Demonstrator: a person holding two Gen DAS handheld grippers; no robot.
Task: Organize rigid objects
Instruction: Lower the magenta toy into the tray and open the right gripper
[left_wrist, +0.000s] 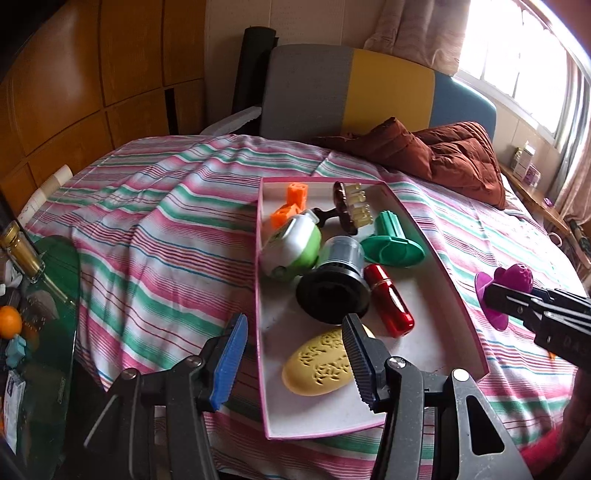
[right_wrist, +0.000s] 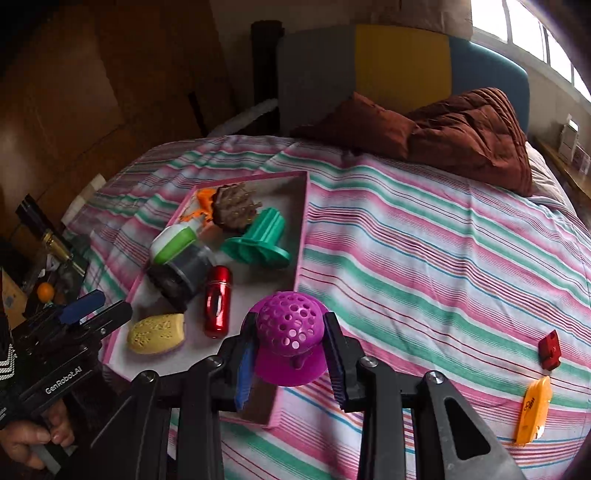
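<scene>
A pink-rimmed tray (left_wrist: 448, 269) (right_wrist: 302, 229) lies on the striped bed. In it are a yellow oval case (left_wrist: 319, 363) (right_wrist: 157, 334), a red cylinder (left_wrist: 389, 299) (right_wrist: 218, 301), a black-and-grey cap (left_wrist: 334, 288), a green-white gadget (left_wrist: 291, 247), a green spool (left_wrist: 391, 243) (right_wrist: 260, 242), a brown brush (left_wrist: 349, 210) and orange pieces (left_wrist: 290, 206). My right gripper (right_wrist: 290, 354) is shut on a purple perforated dome (right_wrist: 290, 338) (left_wrist: 504, 295) over the tray's near right corner. My left gripper (left_wrist: 295, 354) is open and empty over the tray's near left edge.
A red block (right_wrist: 549, 349) and an orange case (right_wrist: 533, 415) lie on the bed at the right. A brown quilt (left_wrist: 443, 155) is heaped near the headboard. A glass side table (left_wrist: 48, 325) with a bottle and an orange stands at the left.
</scene>
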